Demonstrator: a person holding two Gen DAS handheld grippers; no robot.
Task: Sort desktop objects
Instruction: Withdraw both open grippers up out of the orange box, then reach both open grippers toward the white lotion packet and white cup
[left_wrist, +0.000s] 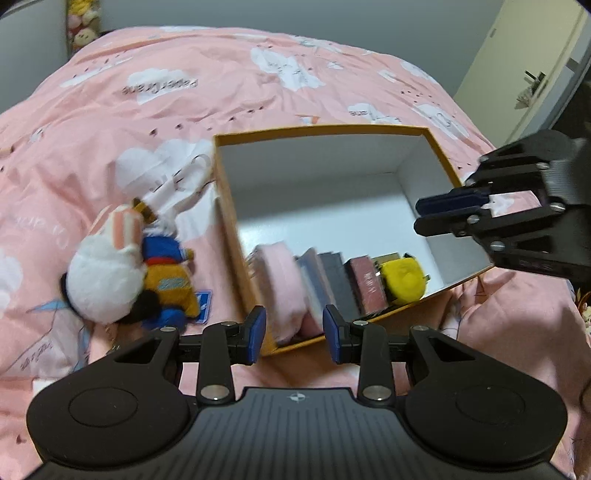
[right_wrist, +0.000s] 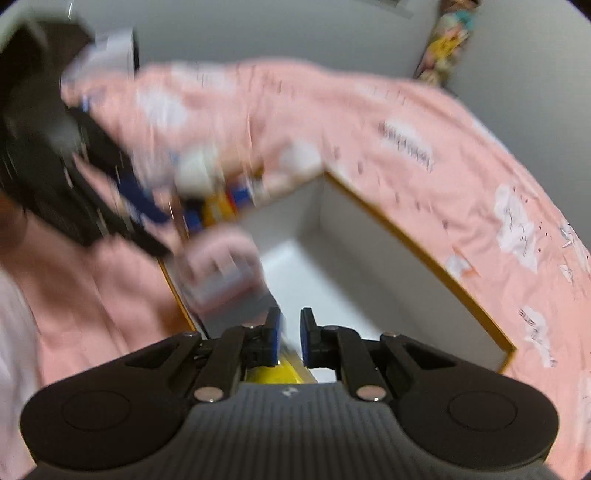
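Observation:
An orange-rimmed box (left_wrist: 321, 130) with white walls lies on a pink bedspread. Along its near wall stand a pink pouch (left_wrist: 284, 291), several small books (left_wrist: 343, 280) and a yellow plush (left_wrist: 402, 277). Left of the box lie a white plush (left_wrist: 107, 277) and a blue-and-orange plush (left_wrist: 170, 280). My left gripper (left_wrist: 294, 334) hangs open over the box's near corner with nothing between its pads. My right gripper (left_wrist: 419, 214) hovers over the box's right wall, shut and empty. The right wrist view is blurred. There my right gripper (right_wrist: 290, 332) stands above the box (right_wrist: 424, 254).
The pink bedspread (left_wrist: 221, 85) with cloud prints fills the scene. A blue card (left_wrist: 205, 306) peeks from under the plush toys. A door (left_wrist: 535, 74) stands at the far right, and stacked toys (left_wrist: 81, 22) at the far left corner.

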